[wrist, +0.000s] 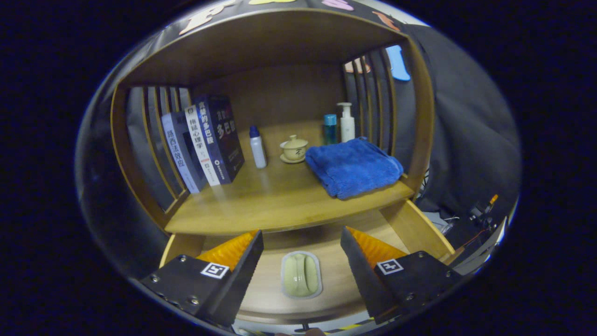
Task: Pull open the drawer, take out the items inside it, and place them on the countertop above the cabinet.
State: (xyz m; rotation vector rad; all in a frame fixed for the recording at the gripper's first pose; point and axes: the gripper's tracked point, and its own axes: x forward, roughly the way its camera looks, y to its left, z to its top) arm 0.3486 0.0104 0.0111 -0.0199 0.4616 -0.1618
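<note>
The claw (301, 254) hangs over the pulled-open drawer (336, 261), its fingers (245, 266) spread wide apart and holding nothing. Between the fingers, on the drawer's wooden bottom, lies a pale green oblong dish (301, 274) with a lighter rim, touching neither finger. Just beyond the drawer sits the cabinet's counter (275, 200). On its left side, a row of books (205, 142) leans against the slatted wall. Right of them stands a small white bottle (257, 148) with a blue cap, then a lidded teacup (294, 148) on a saucer. A folded blue towel (353, 167) lies on the right, with a teal bottle (330, 129) and a white pump bottle (346, 122) behind it.
</note>
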